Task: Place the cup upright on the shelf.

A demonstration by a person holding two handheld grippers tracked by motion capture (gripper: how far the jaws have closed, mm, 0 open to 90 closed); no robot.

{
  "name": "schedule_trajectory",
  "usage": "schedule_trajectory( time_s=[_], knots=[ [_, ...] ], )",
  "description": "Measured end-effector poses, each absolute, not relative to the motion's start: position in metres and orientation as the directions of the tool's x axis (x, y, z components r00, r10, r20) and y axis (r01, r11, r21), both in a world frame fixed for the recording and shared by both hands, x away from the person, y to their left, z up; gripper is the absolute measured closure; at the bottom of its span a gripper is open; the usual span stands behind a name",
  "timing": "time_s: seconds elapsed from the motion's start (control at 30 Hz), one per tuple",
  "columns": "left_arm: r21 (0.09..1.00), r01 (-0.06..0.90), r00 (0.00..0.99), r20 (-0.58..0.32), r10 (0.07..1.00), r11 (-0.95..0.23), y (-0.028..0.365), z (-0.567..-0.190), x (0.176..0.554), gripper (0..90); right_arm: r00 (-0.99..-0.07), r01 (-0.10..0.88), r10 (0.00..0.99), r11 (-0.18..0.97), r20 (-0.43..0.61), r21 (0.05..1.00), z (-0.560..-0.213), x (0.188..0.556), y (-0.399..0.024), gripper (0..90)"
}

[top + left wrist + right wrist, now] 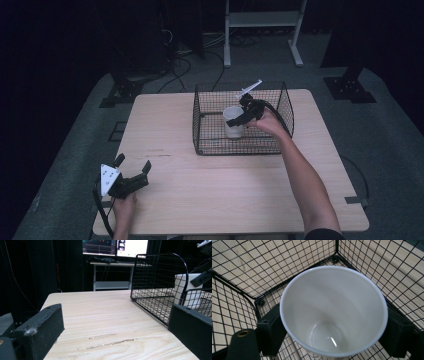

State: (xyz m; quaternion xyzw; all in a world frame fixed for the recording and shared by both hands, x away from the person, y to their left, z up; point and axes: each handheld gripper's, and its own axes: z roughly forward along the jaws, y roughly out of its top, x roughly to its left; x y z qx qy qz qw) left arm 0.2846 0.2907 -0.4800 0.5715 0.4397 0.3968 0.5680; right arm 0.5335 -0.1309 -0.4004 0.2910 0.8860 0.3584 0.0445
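A white cup (pixel 233 124) stands upright inside a black wire basket (pixel 235 146) on the far half of the wooden table (pixel 210 200). My right gripper (pixel 235 119) reaches into the basket from the right and is shut on the cup. In the right gripper view the empty cup (pixel 334 310) sits between both jaws, which press its sides, with basket mesh (pixel 237 267) around it. My left gripper (pixel 133 163) rests open at the table's front left corner, far from the basket. In the left gripper view its jaws (pixel 116 312) stand wide apart over bare wood, with the basket (pixel 155 277) and cup (pixel 188 290) ahead right.
A white metal frame (pixel 262 30) stands on the floor behind the table, with cables (pixel 180 65) and dark stand bases beside it. A lit monitor (pixel 115 247) sits on a desk beyond the table in the left gripper view. Bare wood stretches between the two grippers.
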Motion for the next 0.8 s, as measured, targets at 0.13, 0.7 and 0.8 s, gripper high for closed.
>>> schedule_trajectory(
  time_s=[0.13, 0.7, 0.8],
  knots=[
    [0.998, 0.052, 0.298, -0.044, 0.953, 0.030, 0.2905, -0.4800, 0.2845, 0.0, -0.832, 0.476, 0.542, 0.586, 0.120, 0.656, -0.3995, 0.5320, -0.1301, 18.4],
    [0.998, 0.051, 0.299, -0.045, 0.953, 0.031, 0.2905, -0.4800, 0.2845, 0.0, -0.841, 0.462, 0.531, 0.603, 0.105, 0.650, -0.3961, 0.5270, -0.1286, 15.3],
    [0.998, 0.052, 0.299, -0.045, 0.953, 0.031, 0.2906, -0.4800, 0.2846, 0.0, -0.841, 0.460, 0.531, 0.601, 0.103, 0.654, -0.3949, 0.5258, -0.1282, 14.8]
  ],
)
